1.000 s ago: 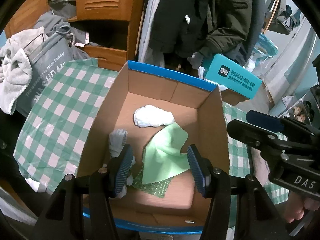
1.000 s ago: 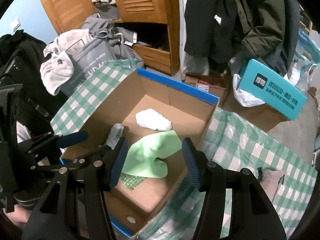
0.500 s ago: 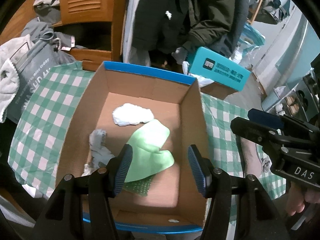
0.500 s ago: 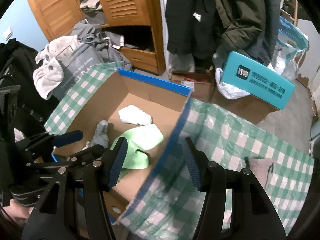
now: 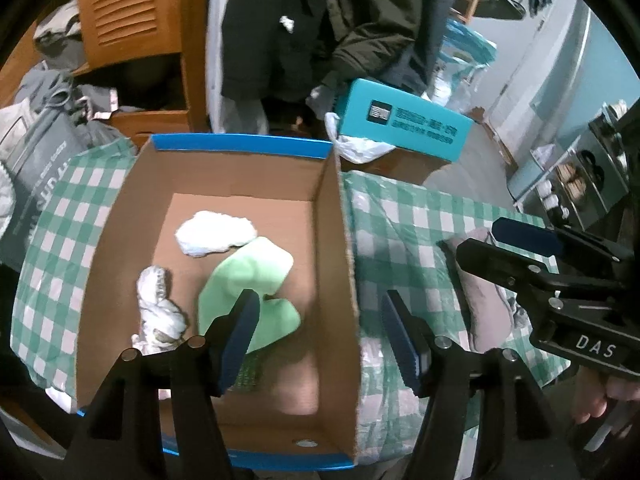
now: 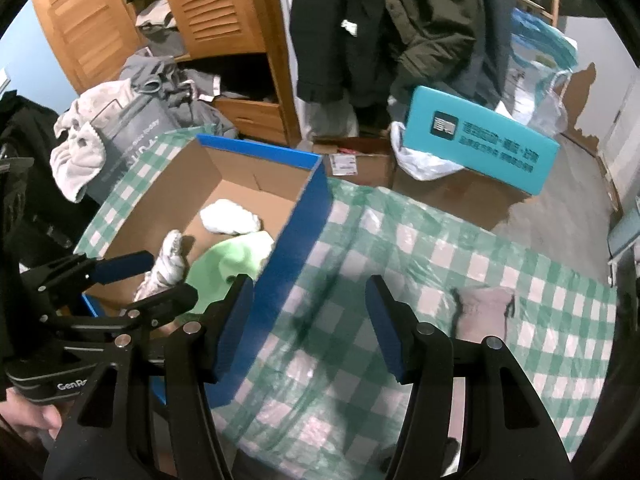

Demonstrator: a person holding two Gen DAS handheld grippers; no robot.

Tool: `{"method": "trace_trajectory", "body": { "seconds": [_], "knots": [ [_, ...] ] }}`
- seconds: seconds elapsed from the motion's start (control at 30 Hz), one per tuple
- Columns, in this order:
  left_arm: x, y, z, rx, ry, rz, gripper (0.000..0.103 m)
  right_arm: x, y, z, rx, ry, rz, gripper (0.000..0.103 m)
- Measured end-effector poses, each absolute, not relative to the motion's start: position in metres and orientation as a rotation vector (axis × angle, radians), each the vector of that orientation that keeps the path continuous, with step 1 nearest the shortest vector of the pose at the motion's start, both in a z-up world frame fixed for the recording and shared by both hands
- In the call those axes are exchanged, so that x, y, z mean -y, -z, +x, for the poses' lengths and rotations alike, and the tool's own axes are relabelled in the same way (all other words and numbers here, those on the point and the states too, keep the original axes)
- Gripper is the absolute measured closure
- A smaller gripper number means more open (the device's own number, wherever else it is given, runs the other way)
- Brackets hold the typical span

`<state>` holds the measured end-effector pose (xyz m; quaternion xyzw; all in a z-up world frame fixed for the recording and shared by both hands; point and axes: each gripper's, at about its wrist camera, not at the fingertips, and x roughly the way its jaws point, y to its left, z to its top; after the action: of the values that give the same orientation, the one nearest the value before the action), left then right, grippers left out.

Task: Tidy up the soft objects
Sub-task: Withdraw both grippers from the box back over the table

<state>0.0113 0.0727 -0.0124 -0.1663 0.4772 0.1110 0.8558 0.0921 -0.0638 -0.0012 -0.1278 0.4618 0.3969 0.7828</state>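
The left gripper (image 5: 320,336) has just been widening its fingers; they grasp nothing, above the right wall of the cardboard box (image 5: 340,264). The right gripper (image 6: 310,324) is also released over the checked desk (image 6: 420,248). A green cloth (image 5: 256,276) lies in the box, a pinkish cloth (image 6: 484,312) on the desk at right.

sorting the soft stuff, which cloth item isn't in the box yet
The pinkish grey cloth, lying on the checked tablecloth outside the cardboard box; the others lie inside it.

Matt brown cardboard box (image 5: 336,248) with glossy blue rim, soft green cloth (image 5: 248,276), fluffy white cloth (image 5: 216,233), shiny plastic-covered checked tablecloth (image 6: 420,264), slatted wooden cabinet (image 6: 224,8), black plastic grippers
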Motion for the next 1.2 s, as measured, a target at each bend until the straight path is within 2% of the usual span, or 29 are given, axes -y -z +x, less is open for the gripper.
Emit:
{"method": "trace_trajectory", "body": {
  "seconds": [0.87,1.2],
  "knots": [
    [0.04,0.042,0.058,-1.134,-0.02,-0.238,0.035,0.21,0.03,0.131,-1.062,-0.601,-0.154,0.045],
    [0.089,0.068,0.06,-1.198,0.096,-0.218,0.03,0.265,0.067,0.121,-1.138,-0.51,-0.125,0.045]
  ]
}}
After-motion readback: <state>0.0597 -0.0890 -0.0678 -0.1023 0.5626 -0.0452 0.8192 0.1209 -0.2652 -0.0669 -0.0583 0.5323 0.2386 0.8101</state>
